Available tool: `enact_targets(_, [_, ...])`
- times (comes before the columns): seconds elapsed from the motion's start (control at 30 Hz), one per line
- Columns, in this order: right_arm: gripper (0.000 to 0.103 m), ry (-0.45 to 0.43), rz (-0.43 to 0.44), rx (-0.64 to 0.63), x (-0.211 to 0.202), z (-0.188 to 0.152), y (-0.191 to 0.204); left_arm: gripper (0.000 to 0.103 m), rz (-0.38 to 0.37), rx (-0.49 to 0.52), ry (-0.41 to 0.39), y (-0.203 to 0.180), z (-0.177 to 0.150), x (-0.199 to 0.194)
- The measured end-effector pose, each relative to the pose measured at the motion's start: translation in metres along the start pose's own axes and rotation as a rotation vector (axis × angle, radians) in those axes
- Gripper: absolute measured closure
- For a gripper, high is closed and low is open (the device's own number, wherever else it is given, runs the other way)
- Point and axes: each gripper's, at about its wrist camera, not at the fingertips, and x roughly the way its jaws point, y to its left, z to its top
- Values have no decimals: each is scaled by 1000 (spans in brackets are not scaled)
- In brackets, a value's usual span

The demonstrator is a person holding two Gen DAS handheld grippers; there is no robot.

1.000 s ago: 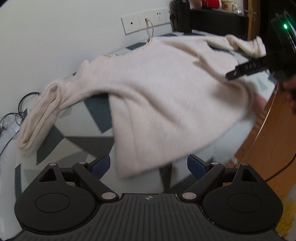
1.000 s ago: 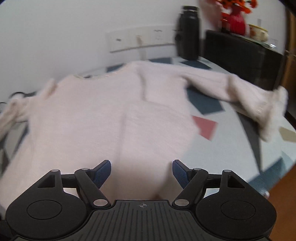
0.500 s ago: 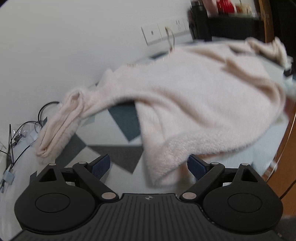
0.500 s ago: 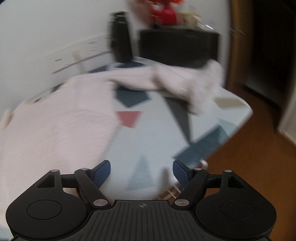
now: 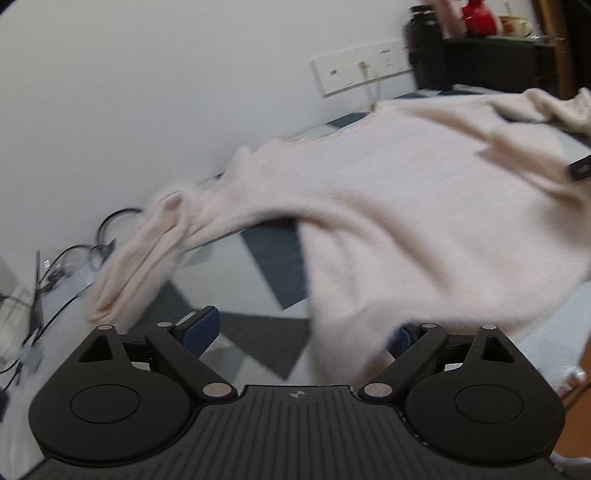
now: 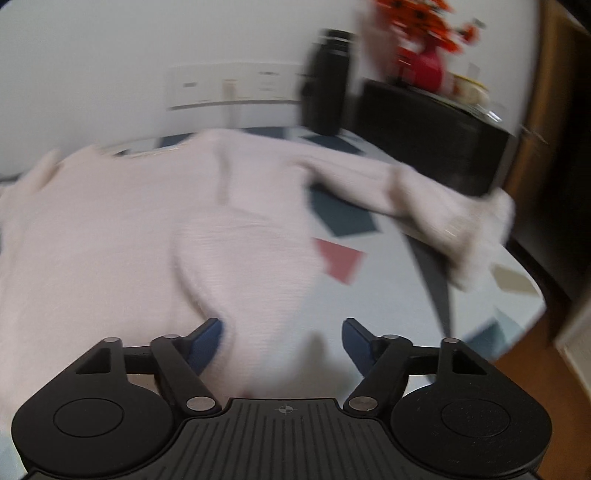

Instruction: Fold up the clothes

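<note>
- Left wrist view: the left gripper (image 5: 301, 330) has its jaws wide apart, the fuzzy cream sweater (image 5: 406, 206) hem between them, unpinched.
- The sweater lies spread on a geometric-patterned tablecloth (image 5: 266, 254).
- The right gripper (image 6: 281, 341) is closing over soft knit.

Looked down and forward from each wrist, close over the patterned table (image 5: 266, 254). Left view faced across the cream sweater (image 5: 406, 206) from its left sleeve end toward the wall sockets (image 5: 362, 72). Right view faced the same sweater (image 6: 110, 236) from its hem side. Shared the sweater, sockets (image 6: 229, 88), black bottle (image 5: 424, 48) (image 6: 328, 96) and red vase (image 5: 478, 18) (image 6: 426, 66).
</note>
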Motion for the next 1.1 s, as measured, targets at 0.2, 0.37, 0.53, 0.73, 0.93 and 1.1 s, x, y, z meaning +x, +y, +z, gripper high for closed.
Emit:
enact_targets(0.2, [36, 8, 30, -42, 0, -6, 2, 11, -7, 98, 5, -17, -7, 5])
enact_targets(0.37, [51, -26, 50, -65, 12, 6, 21, 63, -45, 97, -34, -23, 2, 2])
enact_targets(0.53, [98, -83, 88, 159, 6, 16, -11, 93, -84, -28, -108, -4, 12, -18])
enact_targets(0.73, [98, -72, 16, 468, -23, -20, -81, 94, -48, -431, -32, 52, -4, -29])
enact_targets(0.93, [70, 8, -109, 308, -15, -37, -73, 91, -13, -327, 82, 35, -15, -14])
enact_targets(1.1, [49, -63, -199, 45, -4, -22, -41, 63, 16, -259, 94, 24, -16, -5])
